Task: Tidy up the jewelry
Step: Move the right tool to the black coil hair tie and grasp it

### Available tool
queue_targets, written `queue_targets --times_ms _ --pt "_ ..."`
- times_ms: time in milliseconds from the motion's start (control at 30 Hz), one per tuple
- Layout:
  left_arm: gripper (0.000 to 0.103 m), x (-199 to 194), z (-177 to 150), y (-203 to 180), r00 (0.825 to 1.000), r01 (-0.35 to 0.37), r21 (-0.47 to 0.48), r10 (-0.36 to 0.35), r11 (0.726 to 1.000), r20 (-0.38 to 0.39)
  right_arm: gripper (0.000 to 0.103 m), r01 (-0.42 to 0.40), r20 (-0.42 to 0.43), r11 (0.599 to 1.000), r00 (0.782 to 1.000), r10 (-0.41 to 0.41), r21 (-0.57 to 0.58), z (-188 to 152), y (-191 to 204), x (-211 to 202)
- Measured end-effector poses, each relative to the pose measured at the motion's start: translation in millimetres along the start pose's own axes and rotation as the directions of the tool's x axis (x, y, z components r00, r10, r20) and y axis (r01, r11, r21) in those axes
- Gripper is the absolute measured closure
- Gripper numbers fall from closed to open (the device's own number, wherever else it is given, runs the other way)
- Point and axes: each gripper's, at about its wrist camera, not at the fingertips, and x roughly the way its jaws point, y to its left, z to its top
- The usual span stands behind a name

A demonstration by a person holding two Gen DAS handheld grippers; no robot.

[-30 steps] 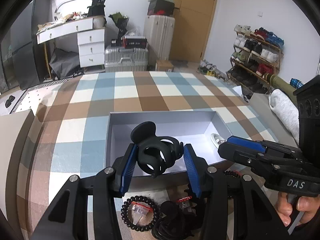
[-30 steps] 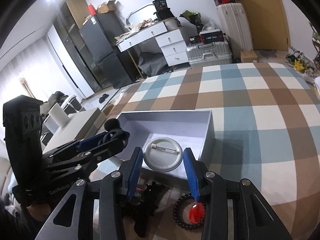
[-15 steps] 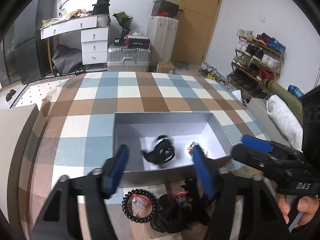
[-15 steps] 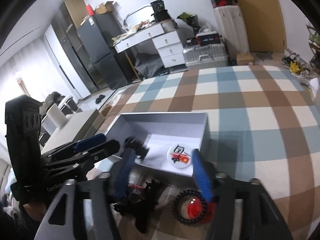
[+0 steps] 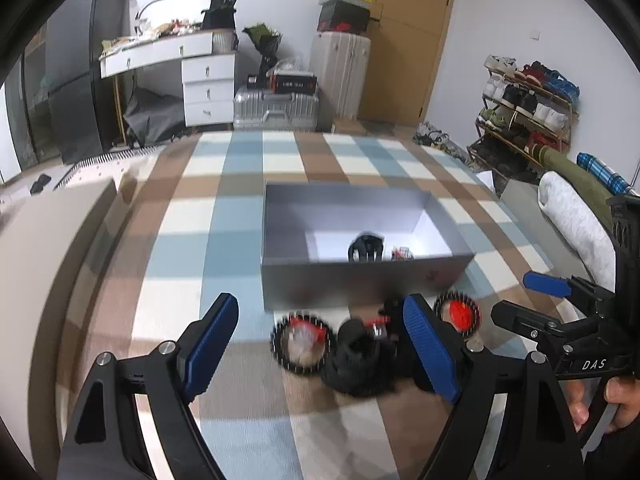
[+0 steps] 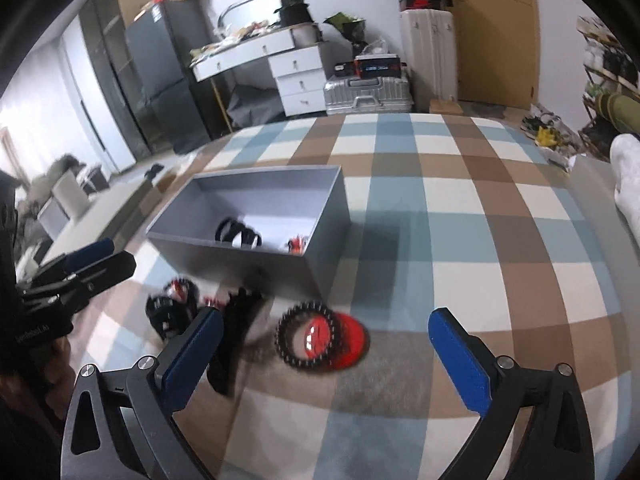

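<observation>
Both tools hung empty over the checked cloth (image 6: 460,216). The left gripper (image 5: 320,344) stood with its blue pads spread wide, nothing between them; the right gripper (image 6: 324,348) was splayed just as broadly, also bare.

The landmark was the grey box (image 6: 320,236), a shallow open cardboard tray with thin, matte walls. Inside it, against the near wall, lay a black looped piece (image 6: 236,234), and just right of it a small red-and-white badge (image 6: 297,244), half hidden by the rim.

Outside, just in front of the box's near wall, the rest waited. At the right end sat a dark beaded bracelet (image 6: 307,340) resting on a red disc (image 6: 344,344). The beads looked round, hard and glossy, strung in a ring that would probably flex and roll; light work, I judged, and best pinched across one side of the ring rather than around it. Slippery beads could squirt out of ribbed pads if squeezed off-centre.

Left of that lay a floppy black piece (image 6: 236,328), soft-looking, blurred, its make unclear; it would likely sag, so a grab at its thickest bunch seemed wise. Further left, a second beaded bracelet (image 5: 302,340) circled something pale and red, too smeared to name.

All seemed featherweight; none looked fragile, though the disc lay flat and thin and might need a grip at its edge.
</observation>
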Motion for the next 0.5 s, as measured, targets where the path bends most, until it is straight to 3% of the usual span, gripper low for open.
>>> queue_targets --times_ms 500 --pt "0.022 0.4 -25.1 10.1 0.997 0.047 -0.027 -0.049 0.999 -0.051 0.001 0.015 -0.057 0.997 0.998 -0.020 -0.077 -19.2 8.3 10.8"
